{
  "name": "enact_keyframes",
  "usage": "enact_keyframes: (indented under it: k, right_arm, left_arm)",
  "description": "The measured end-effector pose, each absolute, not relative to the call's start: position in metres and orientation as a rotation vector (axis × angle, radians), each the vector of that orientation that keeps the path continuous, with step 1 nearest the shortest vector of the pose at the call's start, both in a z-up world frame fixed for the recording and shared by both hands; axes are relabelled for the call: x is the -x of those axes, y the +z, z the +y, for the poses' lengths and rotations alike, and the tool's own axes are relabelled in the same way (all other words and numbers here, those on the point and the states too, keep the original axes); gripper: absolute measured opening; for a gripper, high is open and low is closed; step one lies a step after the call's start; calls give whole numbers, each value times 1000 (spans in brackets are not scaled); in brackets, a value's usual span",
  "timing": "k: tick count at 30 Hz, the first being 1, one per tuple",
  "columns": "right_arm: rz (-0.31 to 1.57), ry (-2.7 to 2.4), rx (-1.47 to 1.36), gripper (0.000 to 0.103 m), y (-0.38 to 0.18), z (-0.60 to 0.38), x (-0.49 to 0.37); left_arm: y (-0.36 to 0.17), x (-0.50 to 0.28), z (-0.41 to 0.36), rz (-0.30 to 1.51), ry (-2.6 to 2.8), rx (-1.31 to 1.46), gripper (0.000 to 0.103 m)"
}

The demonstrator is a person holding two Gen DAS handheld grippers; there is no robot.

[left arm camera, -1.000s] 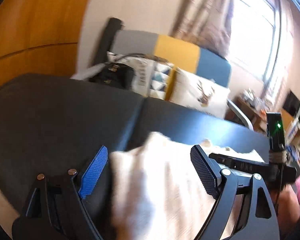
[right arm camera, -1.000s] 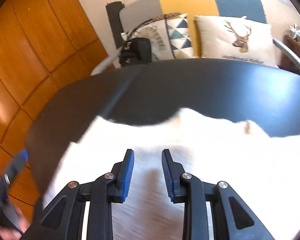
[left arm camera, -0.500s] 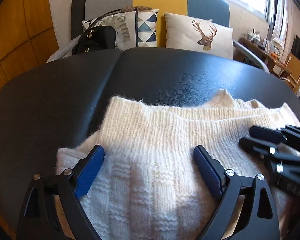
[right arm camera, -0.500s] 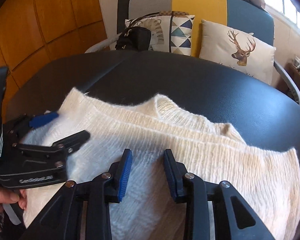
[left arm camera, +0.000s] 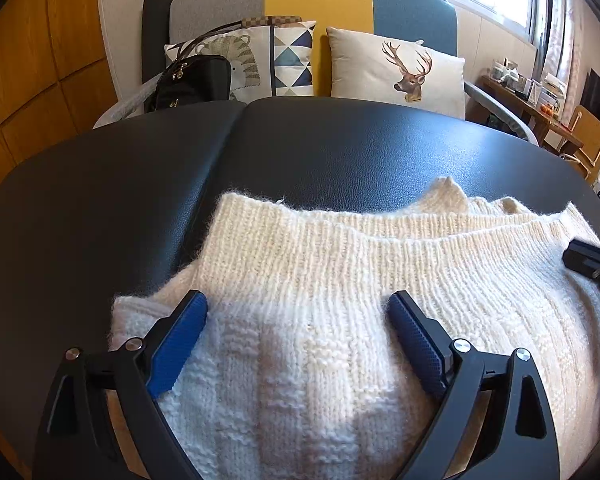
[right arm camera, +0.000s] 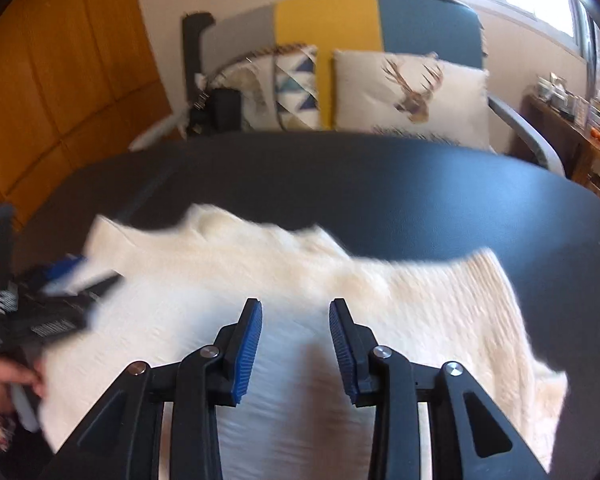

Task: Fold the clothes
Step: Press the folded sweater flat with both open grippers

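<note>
A cream knitted sweater (left arm camera: 340, 280) lies spread on the black padded table (left arm camera: 140, 200), its ribbed edge toward the far side. My left gripper (left arm camera: 296, 304) hovers low over the sweater's left part, open wide, with only flat knit under the gap. The right gripper's black tip (left arm camera: 592, 264) pokes in at the right edge of the left wrist view. In the blurred right wrist view, my right gripper (right arm camera: 296, 306) is over the sweater (right arm camera: 420, 312). Its jaws are opening and nothing is pinched between them. The left gripper (right arm camera: 60, 276) and a hand (right arm camera: 8, 376) show at the left.
Behind the table stands a grey, yellow and blue seat (left arm camera: 316, 4) with a deer cushion (left arm camera: 396, 68), a patterned cushion (left arm camera: 276, 60) and a black handbag (left arm camera: 192, 84). Wooden panels (left arm camera: 40, 60) line the left wall. A cluttered desk (left arm camera: 540, 92) stands at the right.
The left gripper came down over the sweater, then held still. The right gripper slid to the right across the sweater, and its jaws spread a little wider.
</note>
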State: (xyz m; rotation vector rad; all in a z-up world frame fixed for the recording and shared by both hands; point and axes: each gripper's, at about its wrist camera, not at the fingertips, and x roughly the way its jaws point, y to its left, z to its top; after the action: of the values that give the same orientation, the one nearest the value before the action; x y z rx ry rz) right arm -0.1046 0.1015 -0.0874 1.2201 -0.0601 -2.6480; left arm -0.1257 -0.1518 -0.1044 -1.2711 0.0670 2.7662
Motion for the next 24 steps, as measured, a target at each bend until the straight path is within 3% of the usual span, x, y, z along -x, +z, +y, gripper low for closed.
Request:
enact_keyframes:
  k: [5, 9, 13, 15, 20, 24]
  right_arm:
    - [-266, -2700, -1275, 33, -97, 148, 111]
    - [-443, -2673, -1266, 24, -102, 173, 113]
    - [-537, -2627, -1293, 29, -94, 181, 105]
    - [-464, -2656, -1306, 37, -81, 173, 96]
    - [-14, -2838, -1296, 38, -54, 142, 68]
    - [59, -2897, -1341, 39, -74, 136, 62]
  left_arm:
    - [-105, 126, -152, 68, 2766, 1271, 94]
    - [-105, 126, -151, 74, 2768, 1272, 94]
    - [-105, 126, -150, 77, 2773, 1268, 94]
    - [-105, 125, -151, 76, 2775, 1265, 94]
    - [-106, 125, -151, 76, 2778, 1261, 94]
    - [-106, 124, -151, 80, 2782, 1260, 94]
